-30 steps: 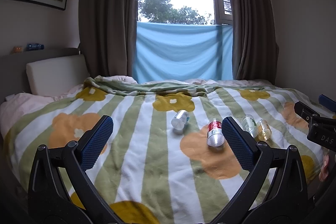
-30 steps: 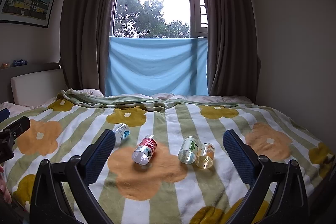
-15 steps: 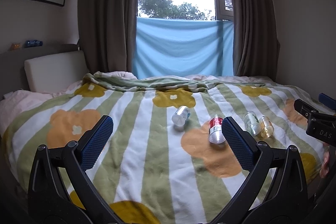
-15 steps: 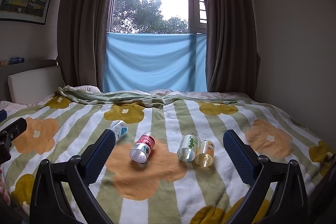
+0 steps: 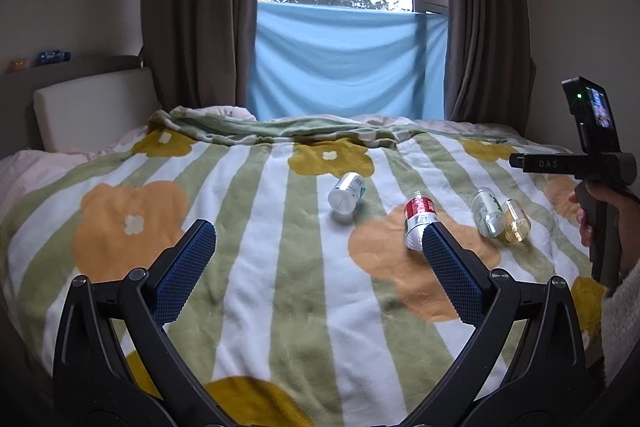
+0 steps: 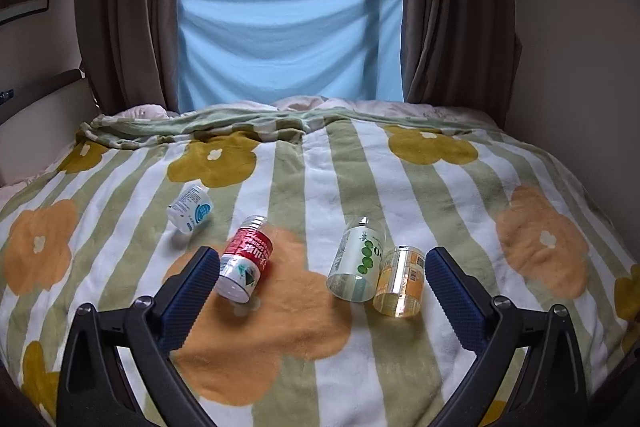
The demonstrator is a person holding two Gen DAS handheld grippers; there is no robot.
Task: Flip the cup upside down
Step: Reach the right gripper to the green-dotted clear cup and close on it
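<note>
Several cup-like bottles lie on their sides on the flowered blanket (image 6: 320, 367). In the right wrist view they are a white and blue one (image 6: 191, 208), a red-labelled one (image 6: 244, 269), a clear one with green dots (image 6: 357, 263) and a small yellow one (image 6: 400, 281). In the left wrist view they show as the white one (image 5: 346, 192), the red one (image 5: 417, 223), the green one (image 5: 487, 217) and the yellow one (image 5: 516, 225). My right gripper (image 6: 322, 259) is open and empty just short of the bottles. My left gripper (image 5: 318, 241) is open and empty above the blanket.
The bed fills both views. A padded headboard (image 5: 94, 107) stands at the left, brown curtains (image 6: 456, 7) and a blue cloth (image 6: 288, 39) at the far end, and a wall at the right. The right tool's body and the hand holding it (image 5: 596, 187) show at the left view's right edge.
The right gripper has moved forward and lower toward the bottles, which now look larger between its fingers. In the left view the right tool has risen higher at the edge.
</note>
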